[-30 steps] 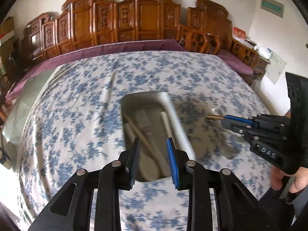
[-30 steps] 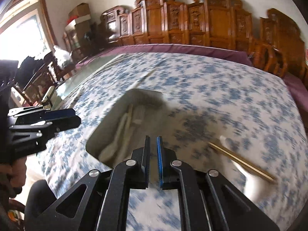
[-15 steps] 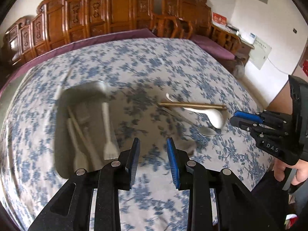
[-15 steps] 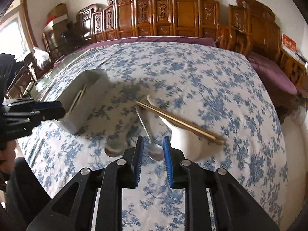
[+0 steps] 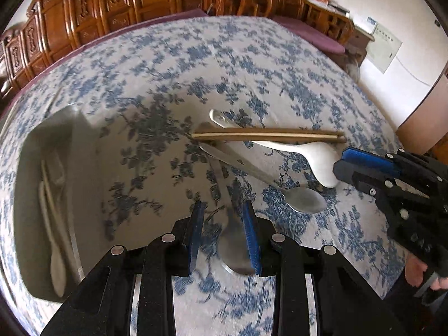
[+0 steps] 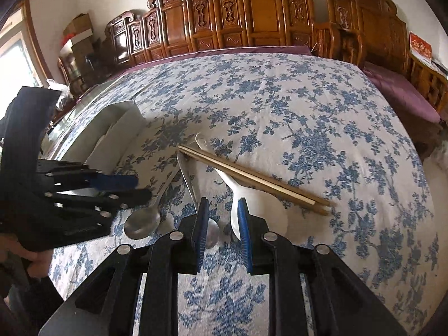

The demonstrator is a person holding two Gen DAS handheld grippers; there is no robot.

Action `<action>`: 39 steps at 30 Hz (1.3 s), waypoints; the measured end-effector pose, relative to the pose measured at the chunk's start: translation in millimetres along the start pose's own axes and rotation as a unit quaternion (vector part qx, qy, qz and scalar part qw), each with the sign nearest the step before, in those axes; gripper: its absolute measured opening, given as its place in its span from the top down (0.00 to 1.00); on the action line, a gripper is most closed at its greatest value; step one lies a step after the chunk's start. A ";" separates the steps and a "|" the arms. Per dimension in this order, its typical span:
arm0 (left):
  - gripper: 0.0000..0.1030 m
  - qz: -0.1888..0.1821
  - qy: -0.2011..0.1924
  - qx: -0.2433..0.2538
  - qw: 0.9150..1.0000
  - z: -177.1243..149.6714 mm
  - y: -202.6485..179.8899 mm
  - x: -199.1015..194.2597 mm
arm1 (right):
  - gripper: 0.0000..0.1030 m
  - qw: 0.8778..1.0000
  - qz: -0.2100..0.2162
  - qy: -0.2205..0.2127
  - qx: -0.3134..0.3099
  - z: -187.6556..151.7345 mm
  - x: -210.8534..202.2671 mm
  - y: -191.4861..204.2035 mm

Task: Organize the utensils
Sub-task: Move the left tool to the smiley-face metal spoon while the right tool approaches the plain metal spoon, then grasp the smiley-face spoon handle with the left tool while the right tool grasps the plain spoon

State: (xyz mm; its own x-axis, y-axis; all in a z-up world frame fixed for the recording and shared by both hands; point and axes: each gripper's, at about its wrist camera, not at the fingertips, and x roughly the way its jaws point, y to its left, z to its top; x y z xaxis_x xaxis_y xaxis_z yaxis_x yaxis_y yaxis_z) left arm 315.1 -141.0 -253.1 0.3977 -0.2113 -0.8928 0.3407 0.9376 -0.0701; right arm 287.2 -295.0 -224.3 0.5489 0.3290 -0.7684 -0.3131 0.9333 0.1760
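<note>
Blurring: tray (image 5: 56, 196) contents (indistinct) | steel spoon (image 5: 235, 240) bowl partly hidden

Two shiny metal spoons (image 5: 303, 201) lie on the matt, quilted blue-flowered cloth (image 6: 308, 117). The chopsticks (image 6: 252, 175) look like smooth pale wood, the white spoon (image 6: 260, 212) glossy, and the tray (image 5: 64, 173) dull grey.

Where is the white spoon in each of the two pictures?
Left wrist view: the white spoon lies right of centre, its bowl near the right tongs.
Right wrist view: the white spoon lies centre, bowl partly behind the right tongs.
Shared landmark: the chopsticks lie across its handle.
</note>
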 end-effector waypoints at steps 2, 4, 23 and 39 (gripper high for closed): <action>0.75 0.006 0.008 0.003 1.000 3.1 -2.4 9.4 | 0.77 1.000 -0.001 -0.003 -0.004 -1.2 6.2 2.0; 0.76 0.010 0.014 0.004 1.000 5.6 -3.9 14.2 | 0.77 1.000 -0.002 -0.002 -0.011 -2.7 10.6 4.9; 0.95 0.047 0.022 0.001 0.999 -2.4 14.6 14.4 | 0.77 1.000 0.010 0.004 -0.024 -6.6 18.6 9.3; 0.95 0.029 -0.016 -0.024 0.999 -17.1 30.7 -21.1 | 0.77 0.992 0.008 0.087 -0.095 15.2 66.9 41.7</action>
State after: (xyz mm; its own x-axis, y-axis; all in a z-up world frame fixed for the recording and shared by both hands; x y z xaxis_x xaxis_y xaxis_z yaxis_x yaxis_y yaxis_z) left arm 302.5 -103.0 -244.0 0.4436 -0.1641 -0.8811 0.2745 0.9607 -0.0407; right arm 322.6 -231.8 -259.0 0.4067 0.2976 -0.8637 -0.4699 0.8789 0.0816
